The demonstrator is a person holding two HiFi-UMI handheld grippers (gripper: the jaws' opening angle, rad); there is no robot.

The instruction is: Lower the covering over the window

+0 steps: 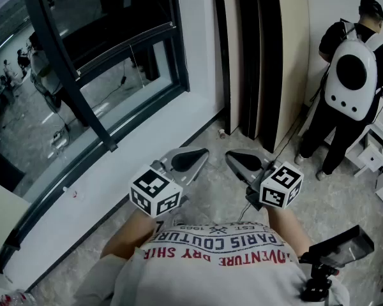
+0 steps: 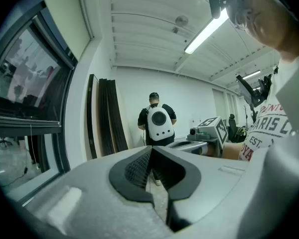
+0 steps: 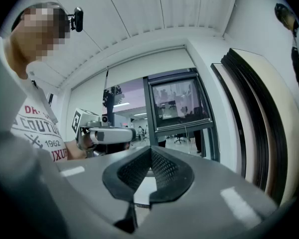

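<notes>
The window (image 1: 102, 62) with its dark frame fills the left of the head view, above a white sill (image 1: 115, 164). It also shows in the right gripper view as a window (image 3: 182, 103) straight ahead, its glass uncovered. A thin cord (image 3: 107, 91) hangs left of it; no covering can be made out. My left gripper (image 1: 202, 152) and right gripper (image 1: 232, 155) are held side by side at waist height, a step back from the sill. Both are shut with nothing between the jaws. Each sees its own closed tips, left gripper (image 2: 150, 151) and right gripper (image 3: 150, 151).
A person with a white backpack (image 1: 352, 81) stands at the right wall, back turned. Dark and beige panels (image 1: 255, 56) lean upright in the corner beyond the grippers. A small monitor on a stand (image 1: 338, 247) sits at my right hip. The floor is pale stone.
</notes>
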